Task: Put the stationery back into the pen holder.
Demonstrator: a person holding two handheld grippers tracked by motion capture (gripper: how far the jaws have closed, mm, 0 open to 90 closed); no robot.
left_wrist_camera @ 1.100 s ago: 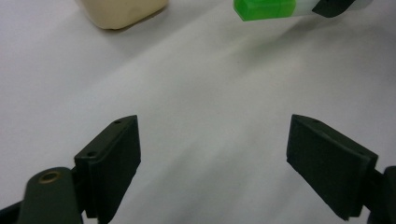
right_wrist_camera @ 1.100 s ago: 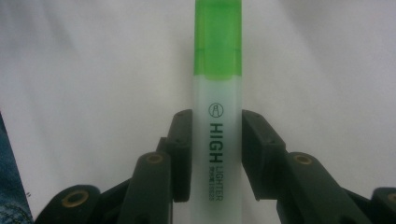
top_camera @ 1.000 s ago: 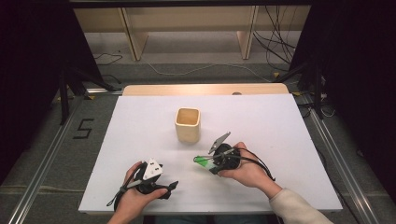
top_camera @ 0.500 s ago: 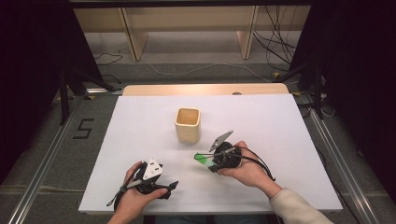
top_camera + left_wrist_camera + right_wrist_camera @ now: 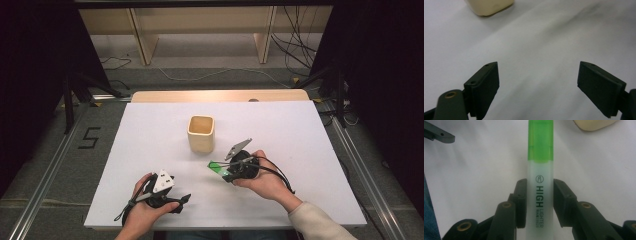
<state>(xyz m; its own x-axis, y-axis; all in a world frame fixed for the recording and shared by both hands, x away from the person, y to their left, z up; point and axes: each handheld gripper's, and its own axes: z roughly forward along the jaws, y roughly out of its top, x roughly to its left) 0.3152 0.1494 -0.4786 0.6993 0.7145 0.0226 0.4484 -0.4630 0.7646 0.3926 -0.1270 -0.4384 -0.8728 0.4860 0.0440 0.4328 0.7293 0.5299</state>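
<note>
The right gripper [image 5: 231, 170] is held in the person's right hand [image 5: 265, 180] over the near-right part of the white table [image 5: 300, 130]; its jaws are closed on a green highlighter [image 5: 540, 182], one pad pressed against each side of the pale barrel at the printed "HIGH LIGHTER" lettering; in the right gripper view the barrel runs straight up between the two jaws, and the translucent green cap end extends well beyond the jaw tips toward the top edge; in the high view the green end of the highlighter [image 5: 217, 167] projects from the gripper toward the left, low over the table surface, whether touching it cannot be told; a cream square cup [image 5: 201, 133] stands upright near the table centre, just beyond the highlighter tip and apart from it; a corner of the cup [image 5: 596, 123] appears at the upper right of the right gripper view; the left gripper [image 5: 181, 200] rests in the person's left hand [image 5: 142, 212] at the near-left edge of the table, well apart from the highlighter; its jaws stand wide apart with bare white table between them; the base of the cup [image 5: 490, 6] shows at the upper left of the left gripper view.
</note>
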